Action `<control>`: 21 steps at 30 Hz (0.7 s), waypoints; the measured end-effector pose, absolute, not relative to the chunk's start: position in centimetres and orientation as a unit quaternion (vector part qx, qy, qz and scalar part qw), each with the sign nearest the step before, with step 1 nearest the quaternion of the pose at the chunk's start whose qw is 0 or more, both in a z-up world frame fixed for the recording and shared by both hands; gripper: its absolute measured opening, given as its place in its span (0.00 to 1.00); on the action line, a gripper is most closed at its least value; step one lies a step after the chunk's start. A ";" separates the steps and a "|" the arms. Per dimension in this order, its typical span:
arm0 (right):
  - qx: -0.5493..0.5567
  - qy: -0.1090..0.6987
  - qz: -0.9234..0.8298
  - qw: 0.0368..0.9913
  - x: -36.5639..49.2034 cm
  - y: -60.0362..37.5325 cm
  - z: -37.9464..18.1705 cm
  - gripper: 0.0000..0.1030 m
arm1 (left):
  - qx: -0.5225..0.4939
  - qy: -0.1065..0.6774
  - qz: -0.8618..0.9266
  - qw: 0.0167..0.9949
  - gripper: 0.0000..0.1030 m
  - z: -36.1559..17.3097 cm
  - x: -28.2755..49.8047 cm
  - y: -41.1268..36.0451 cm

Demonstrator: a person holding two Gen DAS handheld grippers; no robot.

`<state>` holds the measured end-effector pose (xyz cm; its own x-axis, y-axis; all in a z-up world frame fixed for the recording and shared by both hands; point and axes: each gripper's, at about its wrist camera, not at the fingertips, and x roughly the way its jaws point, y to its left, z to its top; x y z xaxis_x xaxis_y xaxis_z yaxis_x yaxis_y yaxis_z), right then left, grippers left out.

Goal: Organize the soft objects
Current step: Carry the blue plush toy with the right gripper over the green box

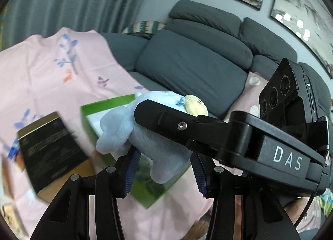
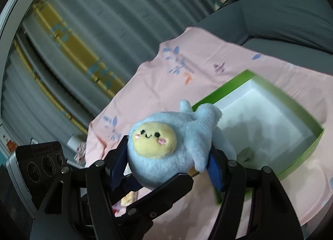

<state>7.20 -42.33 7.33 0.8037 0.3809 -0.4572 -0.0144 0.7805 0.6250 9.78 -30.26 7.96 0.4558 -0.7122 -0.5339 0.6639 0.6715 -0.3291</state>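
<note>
Both tongs, left and right, clamp one blue plush above the green box

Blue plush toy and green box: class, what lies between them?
Nothing solid: in the right wrist view the blue plush toy, clamped by both tongs, hangs in front of the green box; only bare pink cloth and the box's white floor show beyond.

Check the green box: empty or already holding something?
Empty. The green box shows a bare white floor; the blue plush toy is in the air, not inside.
</note>
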 end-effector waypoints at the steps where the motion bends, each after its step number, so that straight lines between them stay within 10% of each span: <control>1: 0.314 0.292 0.103 0.897 7.4 -42.8 7.3 0.64 | -0.036 0.333 -0.411 0.848 0.48 7.7 10.3 -30.9; 21: 0.320 0.348 -0.053 0.879 9.4 -48.7 1.5 0.64 | -0.061 0.413 -0.461 0.783 0.47 0.8 14.8 -36.6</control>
<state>9.40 -48.68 1.49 0.7518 0.1302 -0.6464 0.3161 0.7892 0.5265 14.75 -36.59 0.78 0.2333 -0.7719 -0.5914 0.6713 0.5679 -0.4763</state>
